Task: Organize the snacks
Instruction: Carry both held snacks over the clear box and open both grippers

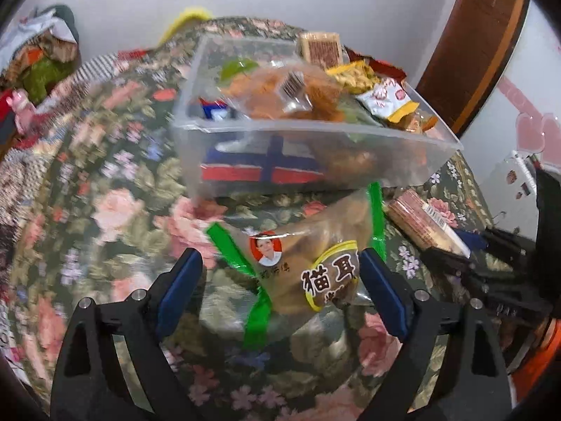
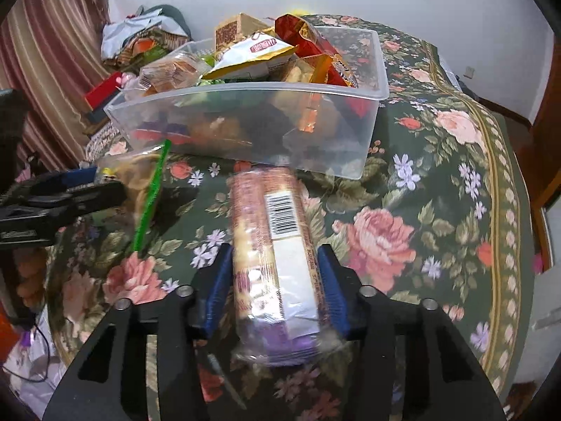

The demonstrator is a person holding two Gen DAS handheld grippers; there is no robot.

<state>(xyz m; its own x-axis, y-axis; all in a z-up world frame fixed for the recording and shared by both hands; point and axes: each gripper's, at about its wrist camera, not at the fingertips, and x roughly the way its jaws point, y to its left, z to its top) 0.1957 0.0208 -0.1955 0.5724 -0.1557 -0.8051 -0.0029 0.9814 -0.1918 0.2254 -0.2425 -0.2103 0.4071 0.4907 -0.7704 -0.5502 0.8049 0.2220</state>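
Two grippers over a floral cloth; clear bin of mixed snacks sits at the far side, already well filled.

Left gripper: jaws spread wide, straddling a green-edged bag of brown snacks. The right pad sits at or against the bag's side, the left pad stands clear with cloth showing in the gap. Not a grip as far as the left view shows. The bag lies on the cloth just in front of the bin's near wall, long axis running diagonally up and to the right, toward the bin.

Right gripper: jaws drawn in on a biscuit pack, both blue pads against its long sides (wrapper looks slightly pinched, so I read this as a hold). The pack's long axis runs straight ahead along the fingers, its far end close under the bin's near wall; the near end juts back past the pads.

Judgement: the right hand is the one ready to deliver. The bin lies directly ahead and higher than the pack, so the pack must be lifted over the rim and then forward. Lengthwise entry may foul the piled packets; the emptier right end of the bin looks the better target. The left bag needs the jaws closed first.
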